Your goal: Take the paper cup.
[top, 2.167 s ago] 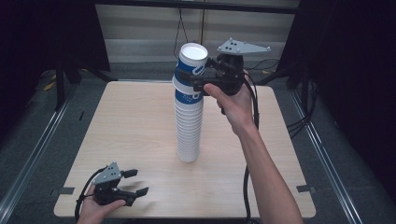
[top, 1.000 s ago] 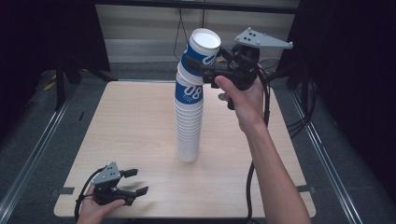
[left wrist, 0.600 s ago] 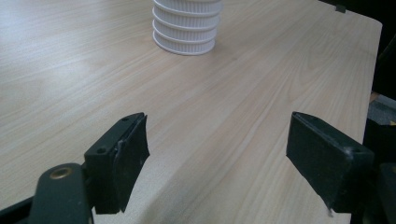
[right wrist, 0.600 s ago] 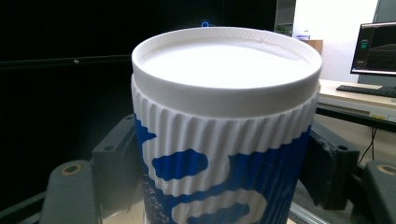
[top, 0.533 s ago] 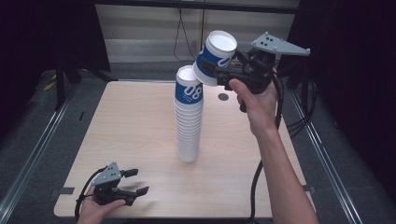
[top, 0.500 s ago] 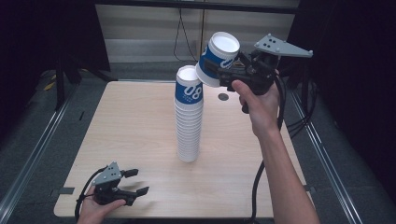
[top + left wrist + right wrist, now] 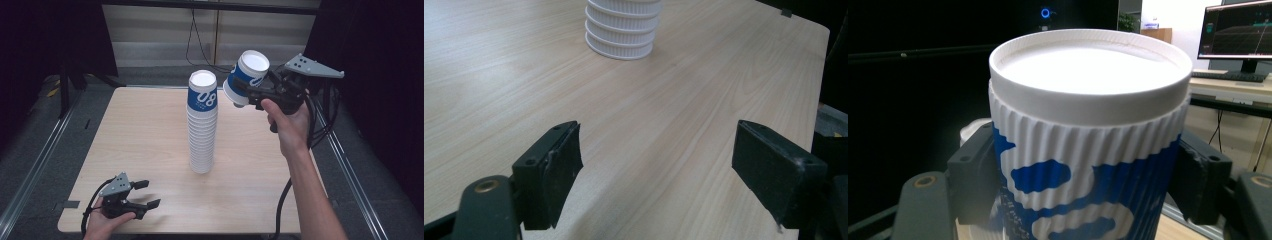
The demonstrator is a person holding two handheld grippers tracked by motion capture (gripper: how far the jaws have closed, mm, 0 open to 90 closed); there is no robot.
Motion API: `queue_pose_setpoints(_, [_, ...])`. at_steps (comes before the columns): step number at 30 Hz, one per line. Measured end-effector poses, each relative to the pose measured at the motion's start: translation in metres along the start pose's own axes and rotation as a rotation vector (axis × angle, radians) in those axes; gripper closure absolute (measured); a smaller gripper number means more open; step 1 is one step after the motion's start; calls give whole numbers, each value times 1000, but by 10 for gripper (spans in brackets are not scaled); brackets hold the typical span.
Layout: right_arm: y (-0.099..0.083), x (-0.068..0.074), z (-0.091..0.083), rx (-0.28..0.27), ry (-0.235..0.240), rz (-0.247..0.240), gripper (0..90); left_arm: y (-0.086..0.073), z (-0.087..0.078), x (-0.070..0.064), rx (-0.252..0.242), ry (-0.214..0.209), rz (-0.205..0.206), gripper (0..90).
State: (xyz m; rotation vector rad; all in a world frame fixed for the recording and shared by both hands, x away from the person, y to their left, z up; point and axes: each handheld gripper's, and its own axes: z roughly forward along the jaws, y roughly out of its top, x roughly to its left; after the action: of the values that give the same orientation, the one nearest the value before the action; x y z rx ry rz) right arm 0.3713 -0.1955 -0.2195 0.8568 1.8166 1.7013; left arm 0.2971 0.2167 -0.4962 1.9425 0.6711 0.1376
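Since the earlier frames my right tool (image 7: 248,90) has carried the cup (image 7: 245,77) up off the top of the stack (image 7: 202,125) and out to the right; it now hangs clear of the stack, above the far right part of the desk (image 7: 150,135), tilted so its base points toward the stack and its white mouth faces up and away.

Going by size: the desk is pale wood, bare apart from the stack, which stands upright near its middle. The stack's ribbed white rims (image 7: 623,30) show in the left gripper view, beyond that tool's jaws. Its top cup carries a blue band with "08" in white and a line of small print under it that I cannot read.

The cup I hold has the same blue-and-white pattern. In the right gripper view the jaws are clenched on its ribbed wall (image 7: 1088,165), one on each side just under the rim. Its writing is hidden from me.

My left tool (image 7: 142,195) rests at the near left corner of the desk, jaws spread wide with nothing between them.

I judge that the next move turns on this: the cup's long axis is tilted toward the stack, the right hand is much the nearer, and open desk lies right below for setting it down upright.
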Motion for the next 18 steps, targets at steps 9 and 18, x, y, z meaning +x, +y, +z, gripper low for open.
queue_pose_setpoints(9, [-26,-1,-7,30,4,13,252,0,-1,0,-4,-4,2,190])
queue_pose_setpoints(18, [-45,0,-16,46,13,25,252,2,0,-2,-8,-18,7,184])
